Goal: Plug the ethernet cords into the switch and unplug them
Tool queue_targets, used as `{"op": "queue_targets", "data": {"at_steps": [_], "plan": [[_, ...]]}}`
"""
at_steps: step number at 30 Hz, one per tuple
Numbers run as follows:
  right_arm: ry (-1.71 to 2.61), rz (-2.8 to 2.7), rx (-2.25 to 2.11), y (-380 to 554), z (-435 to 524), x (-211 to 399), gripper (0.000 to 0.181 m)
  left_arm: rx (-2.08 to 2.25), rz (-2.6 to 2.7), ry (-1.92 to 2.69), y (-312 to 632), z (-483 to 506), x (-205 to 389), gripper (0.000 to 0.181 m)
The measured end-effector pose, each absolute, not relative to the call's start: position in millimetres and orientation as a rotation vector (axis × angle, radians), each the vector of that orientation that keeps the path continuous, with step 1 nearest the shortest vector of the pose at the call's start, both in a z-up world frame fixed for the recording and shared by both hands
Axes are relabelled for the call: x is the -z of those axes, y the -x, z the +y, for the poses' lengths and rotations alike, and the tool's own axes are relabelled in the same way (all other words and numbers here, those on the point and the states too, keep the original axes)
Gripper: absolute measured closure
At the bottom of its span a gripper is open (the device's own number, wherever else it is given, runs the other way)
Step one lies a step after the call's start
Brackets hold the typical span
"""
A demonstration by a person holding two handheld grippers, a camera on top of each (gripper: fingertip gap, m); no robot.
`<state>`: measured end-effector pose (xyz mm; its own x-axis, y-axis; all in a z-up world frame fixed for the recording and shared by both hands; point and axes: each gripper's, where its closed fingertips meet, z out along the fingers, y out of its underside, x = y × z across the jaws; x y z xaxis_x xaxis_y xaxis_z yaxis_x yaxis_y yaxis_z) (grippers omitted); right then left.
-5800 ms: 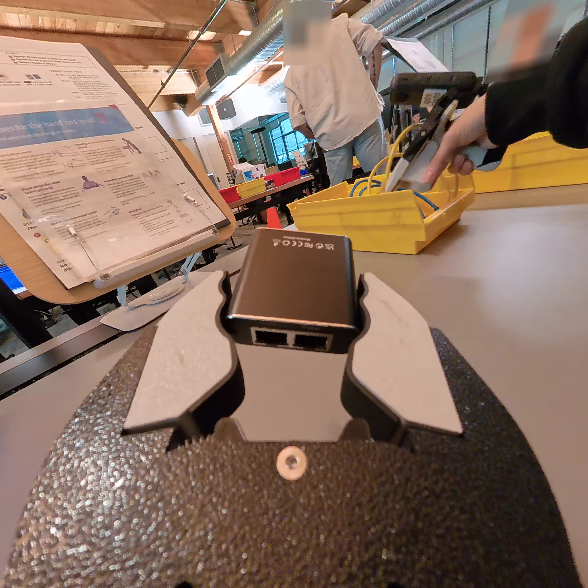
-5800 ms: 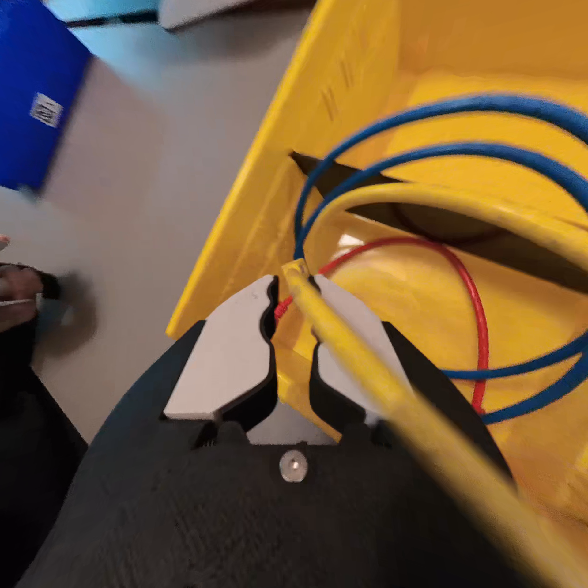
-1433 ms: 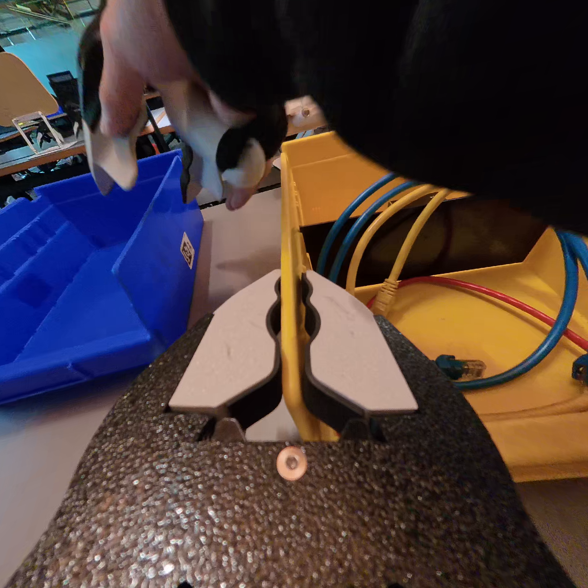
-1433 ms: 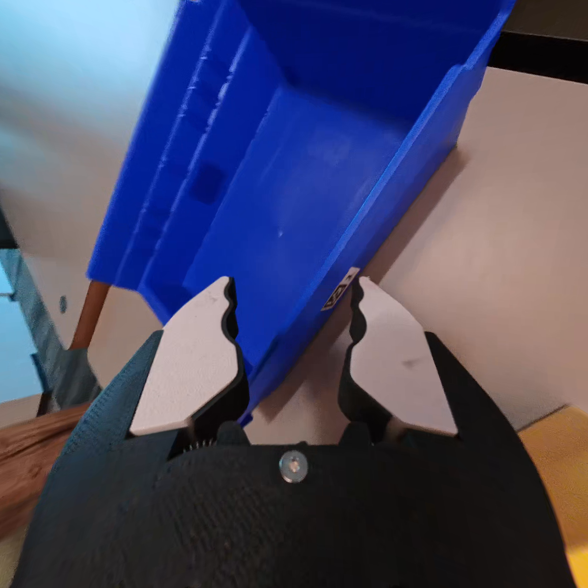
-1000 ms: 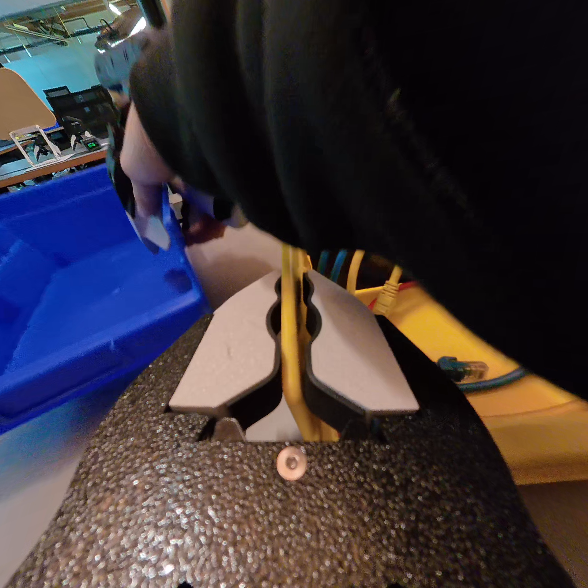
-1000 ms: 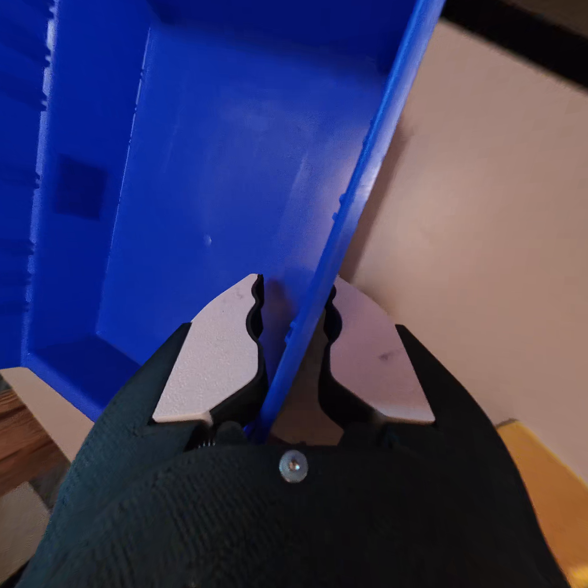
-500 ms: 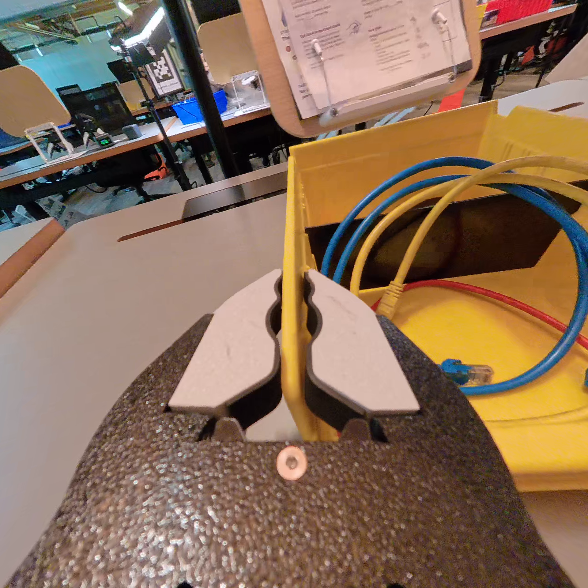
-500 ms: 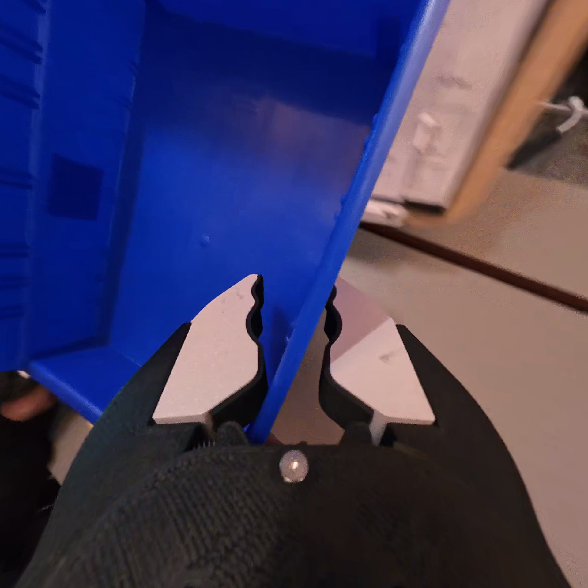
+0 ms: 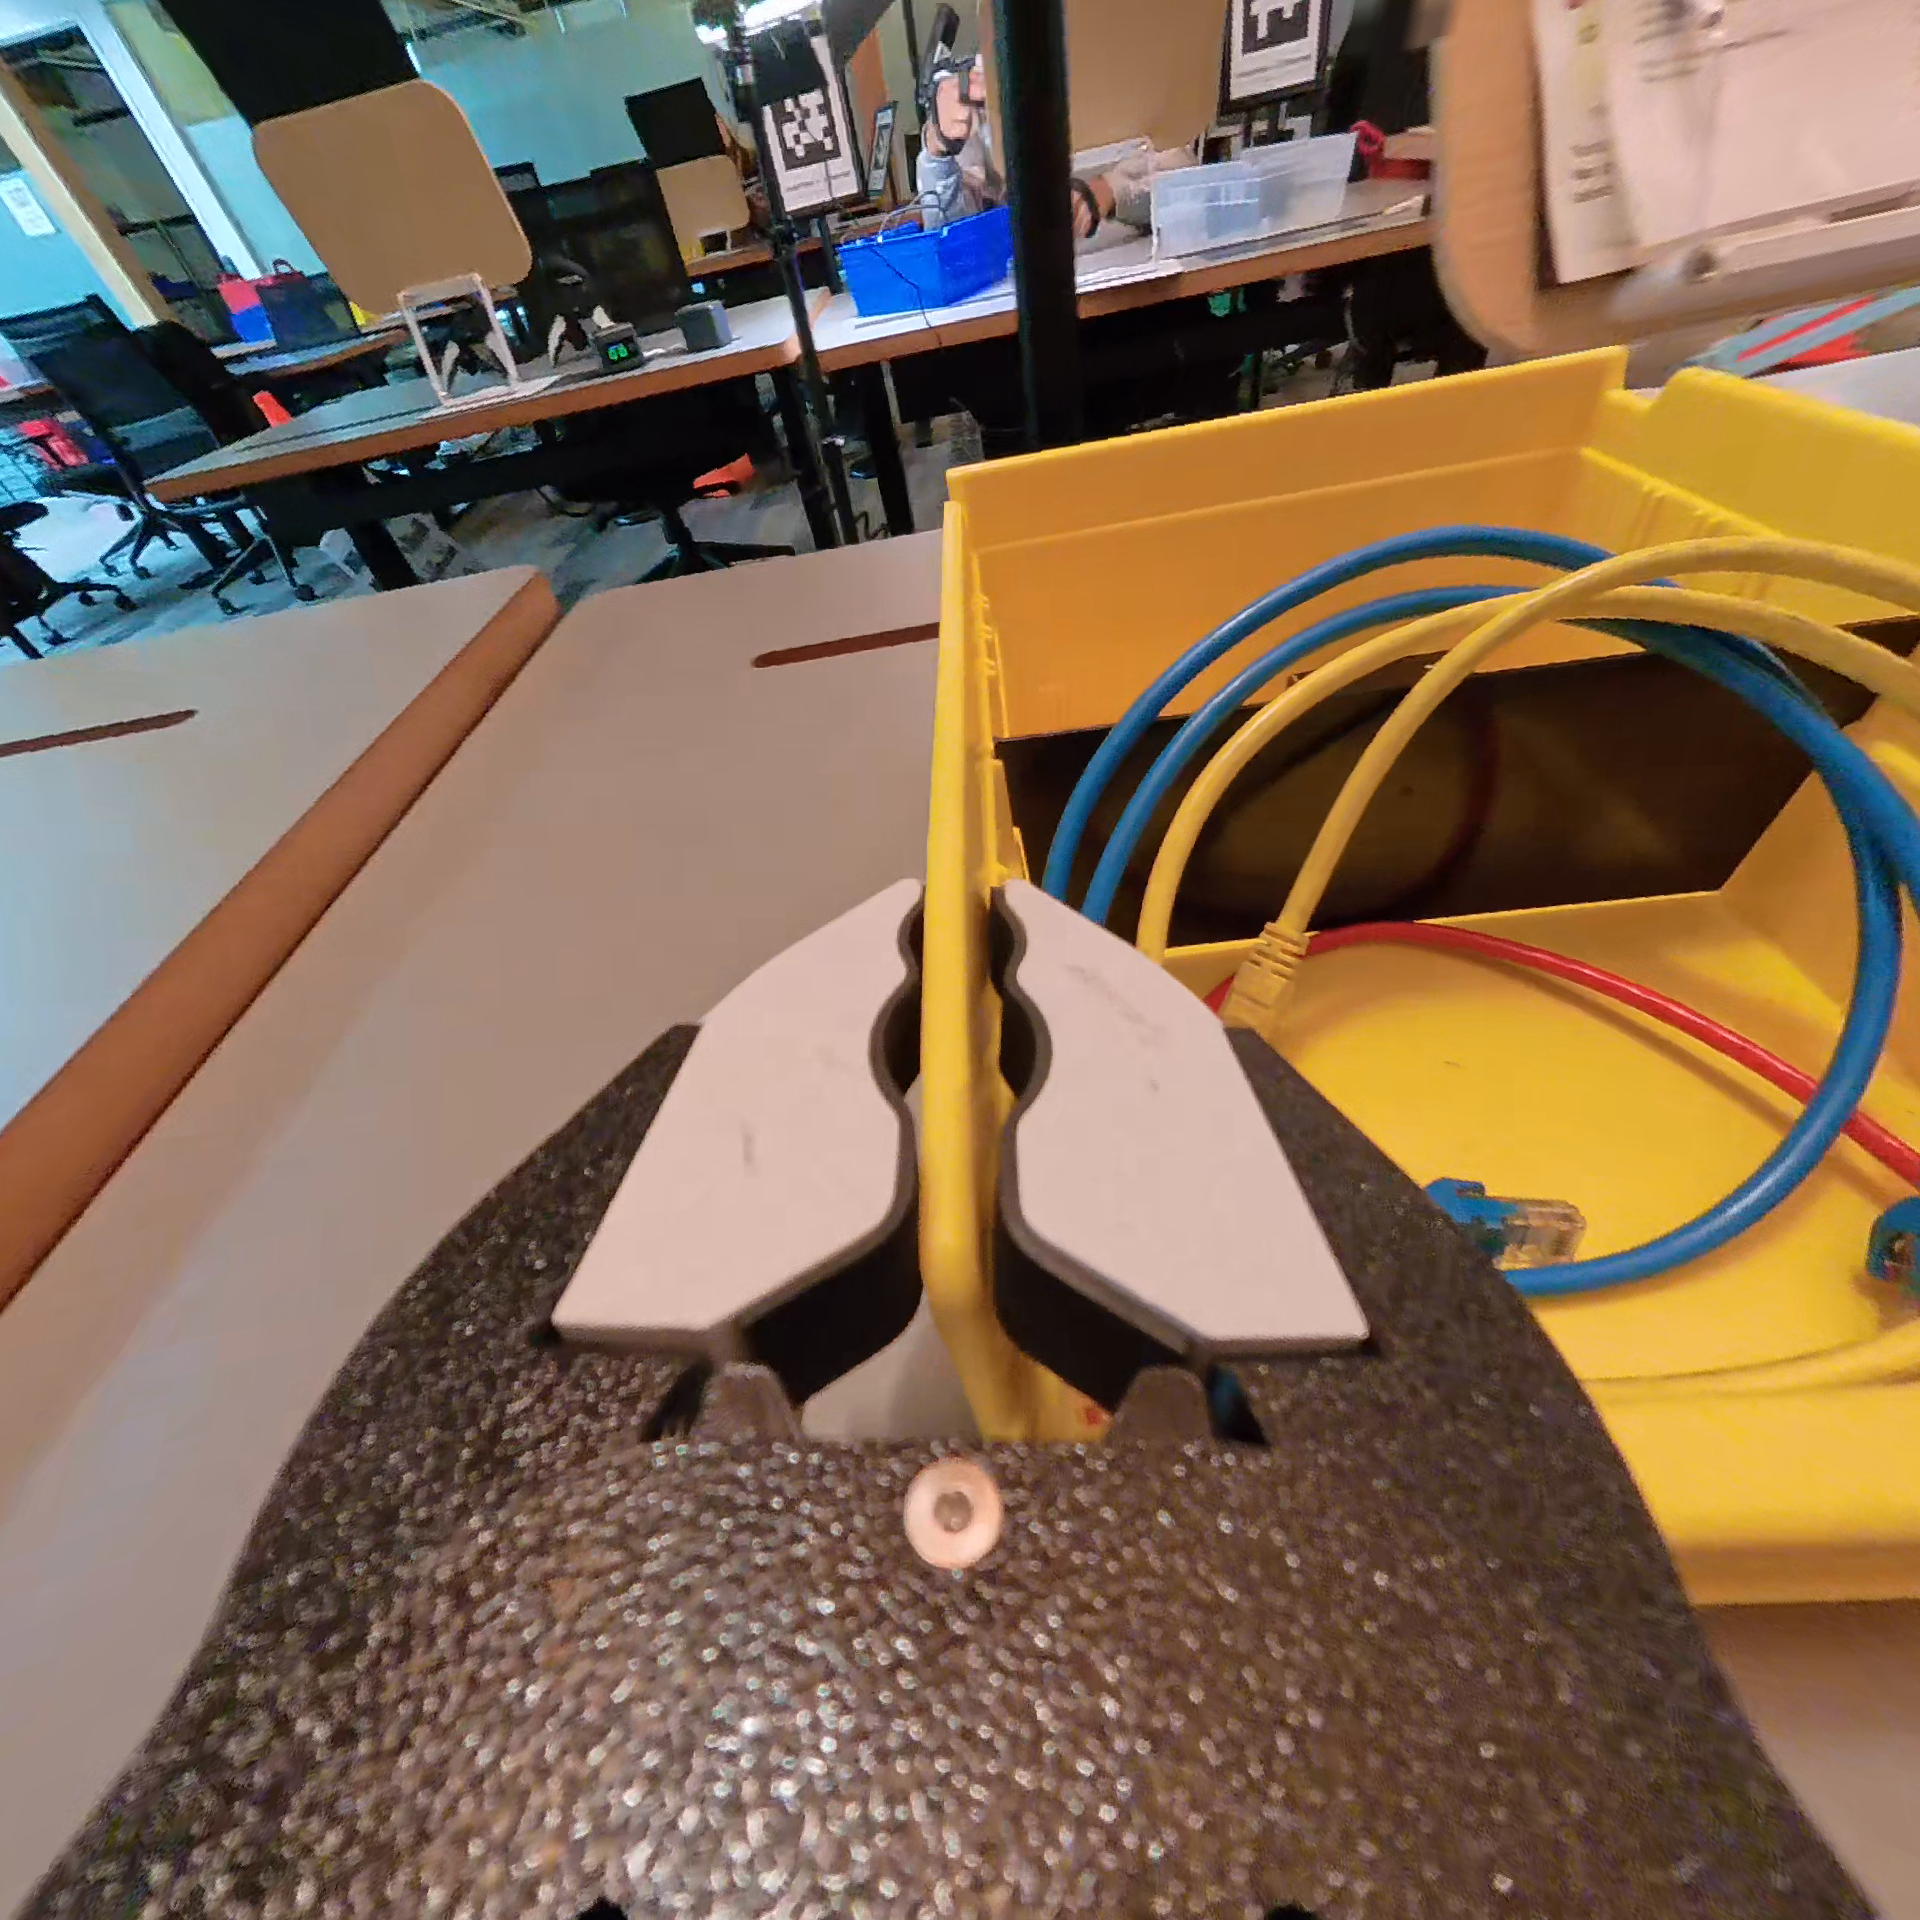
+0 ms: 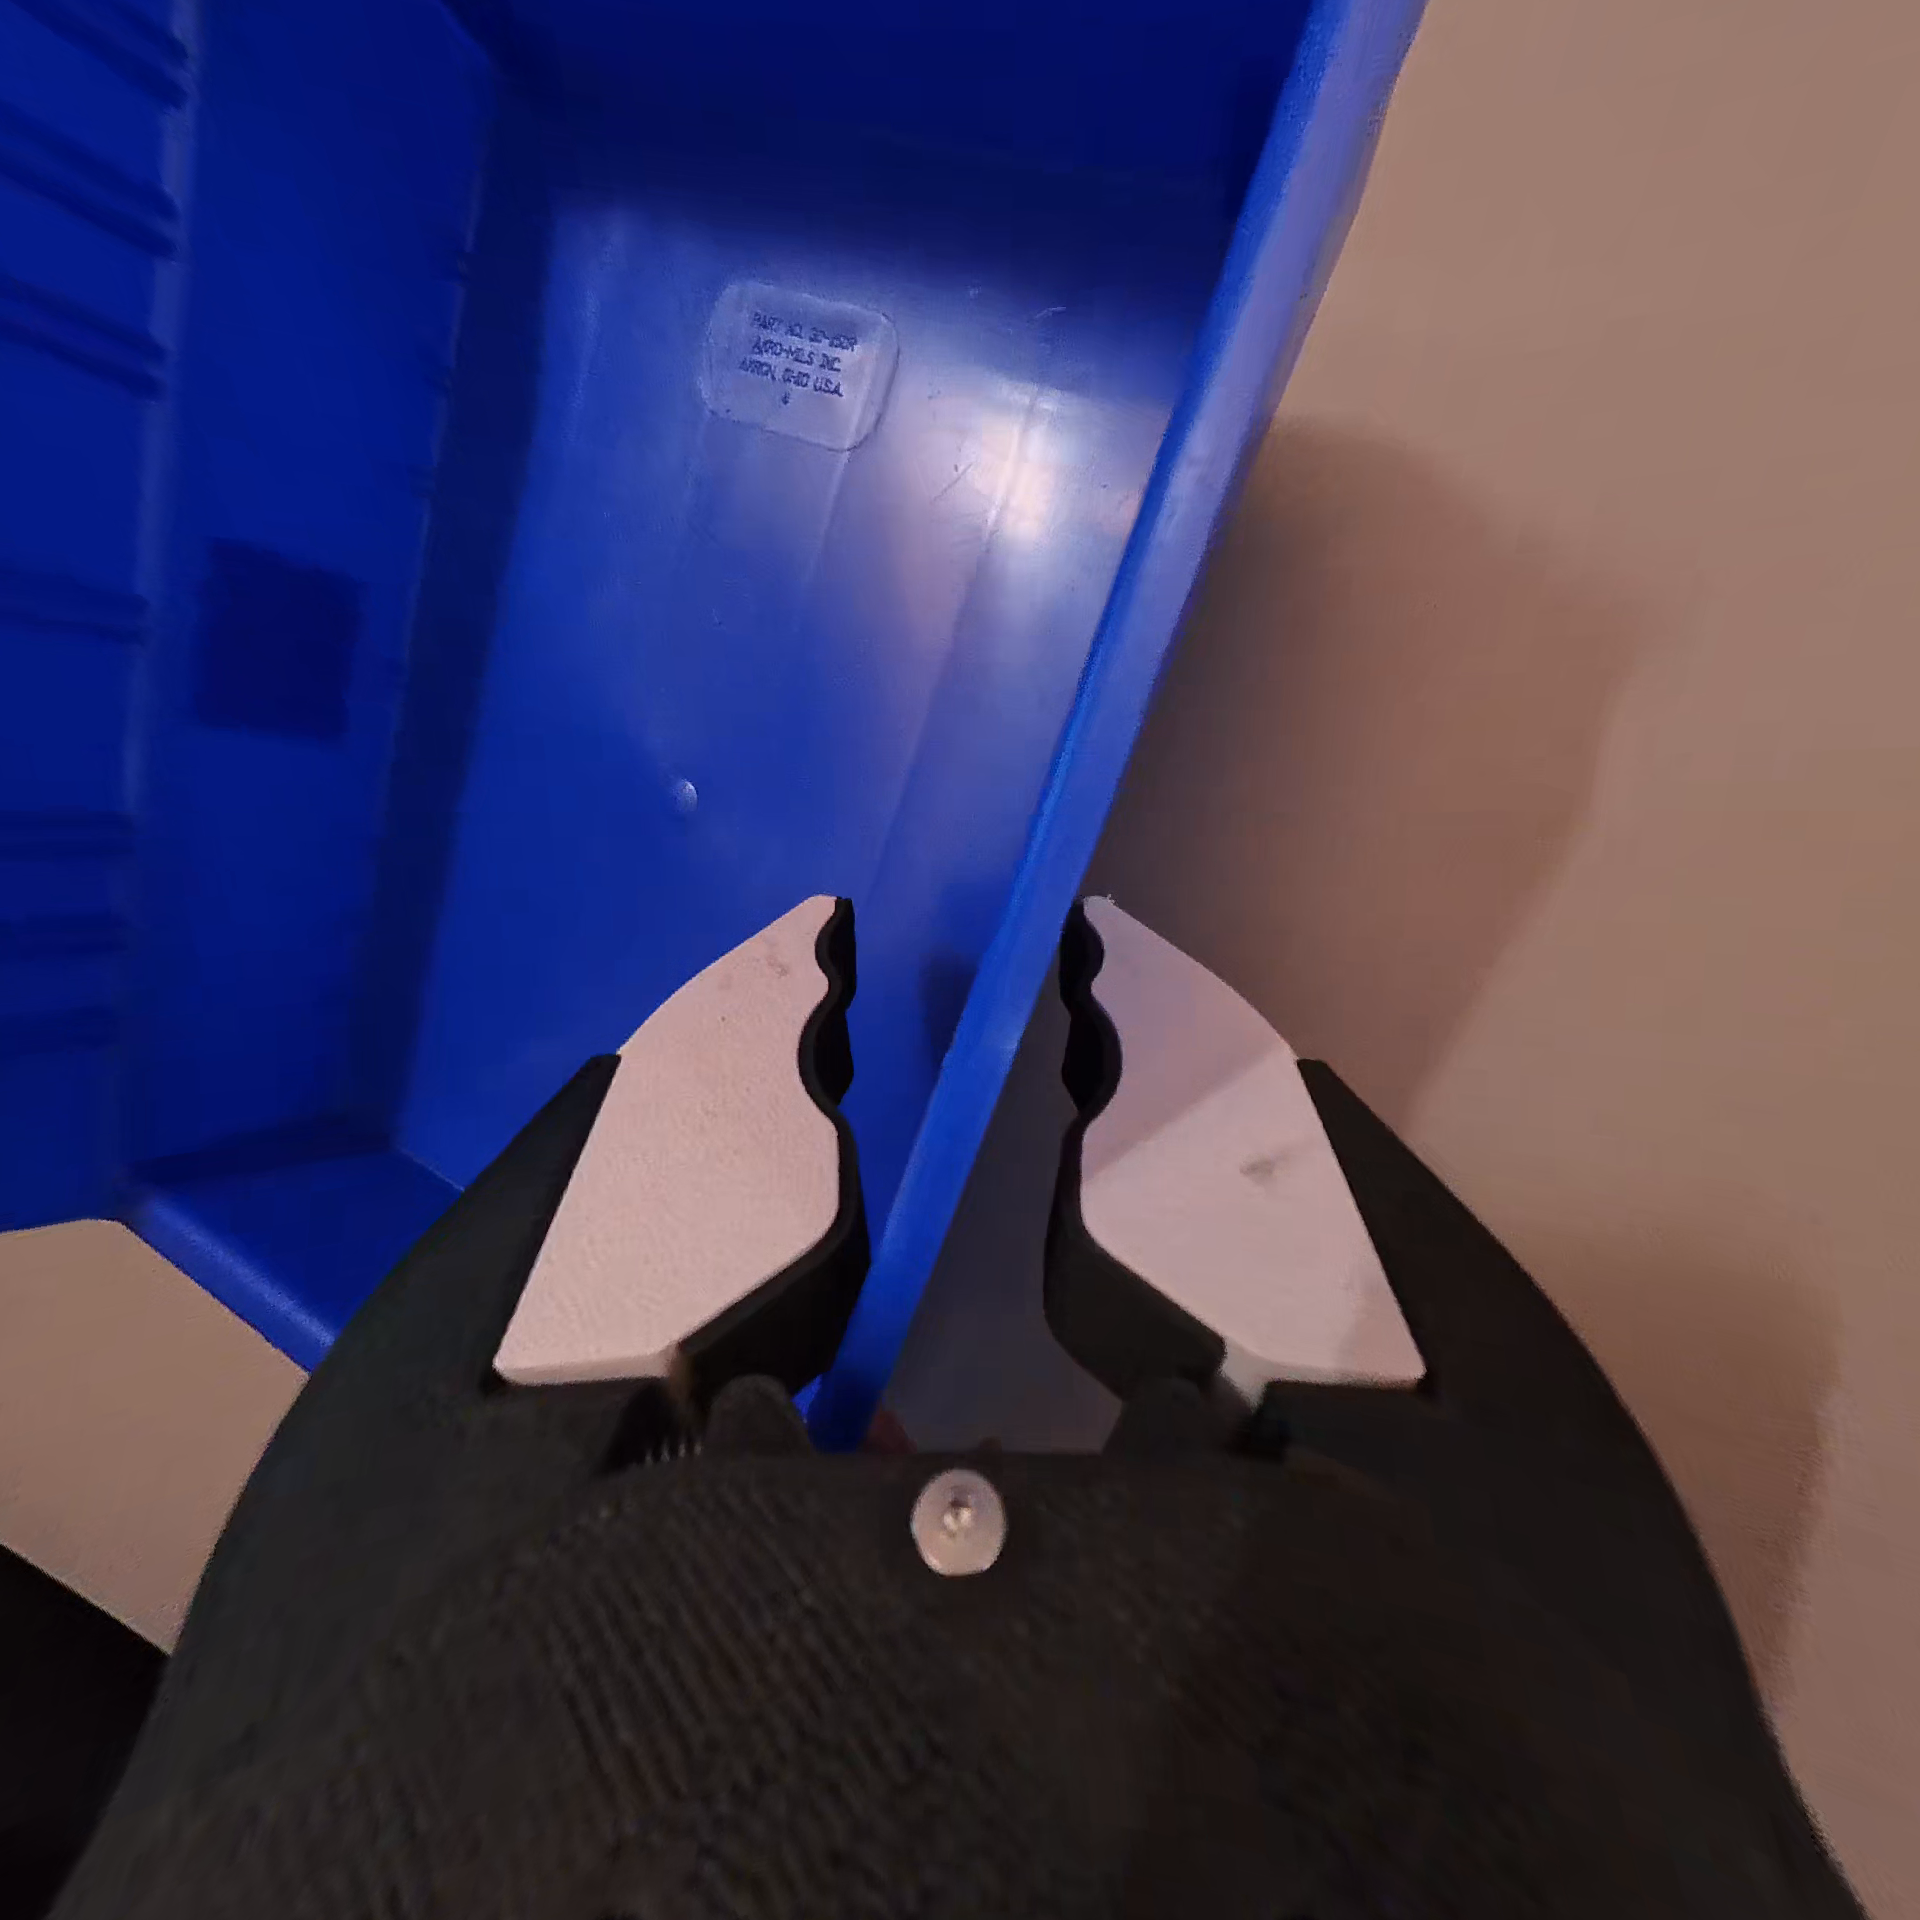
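Observation:
My left gripper (image 9: pixel 958 894) is shut on the left wall of a yellow bin (image 9: pixel 1247 499). In the bin lie a looped blue cord (image 9: pixel 1860 935), a yellow cord (image 9: pixel 1382 727) and a red cord (image 9: pixel 1621 982). A blue plug (image 9: pixel 1517 1231) lies loose on the bin floor. My right gripper (image 10: pixel 956 909) straddles the right wall of an empty blue bin (image 10: pixel 727 727) and holds it near the base of the fingers. The switch shows in neither view.
The grey table (image 9: pixel 623 831) spreads left of the yellow bin, and it also shows beside the blue bin (image 10: pixel 1558 727). A second table with a wooden edge (image 9: pixel 260 883) adjoins on the left. A document stand (image 9: pixel 1662 156) and a black pole (image 9: pixel 1034 260) stand behind.
The left gripper and yellow bin have swung, so the document stand now sits at the upper right. The right gripper has carried the blue bin over bare table. Both grips are unchanged.

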<state>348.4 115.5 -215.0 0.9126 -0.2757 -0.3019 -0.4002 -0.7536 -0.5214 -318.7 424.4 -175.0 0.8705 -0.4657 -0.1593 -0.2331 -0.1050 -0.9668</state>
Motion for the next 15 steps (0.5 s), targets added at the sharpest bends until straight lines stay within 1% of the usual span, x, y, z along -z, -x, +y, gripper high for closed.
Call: {"op": "queue_targets", "data": {"at_steps": [7, 12, 15], "plan": [[2.562, 0.454, -0.295, -361.4, 132.0, 236.1, 0.144, 0.203, 0.522, 1.698, 354.1, 478.4, 174.7, 0.174], [2.555, 0.408, -0.273, -373.9, 162.2, 235.9, 0.144, 0.213, 0.527, 1.743, 367.3, 500.1, 177.1, 0.174], [2.536, 0.396, -0.258, -377.4, 177.2, 233.5, 0.14, 0.255, 0.552, 1.848, 367.3, 502.3, 177.2, 0.175]]}}
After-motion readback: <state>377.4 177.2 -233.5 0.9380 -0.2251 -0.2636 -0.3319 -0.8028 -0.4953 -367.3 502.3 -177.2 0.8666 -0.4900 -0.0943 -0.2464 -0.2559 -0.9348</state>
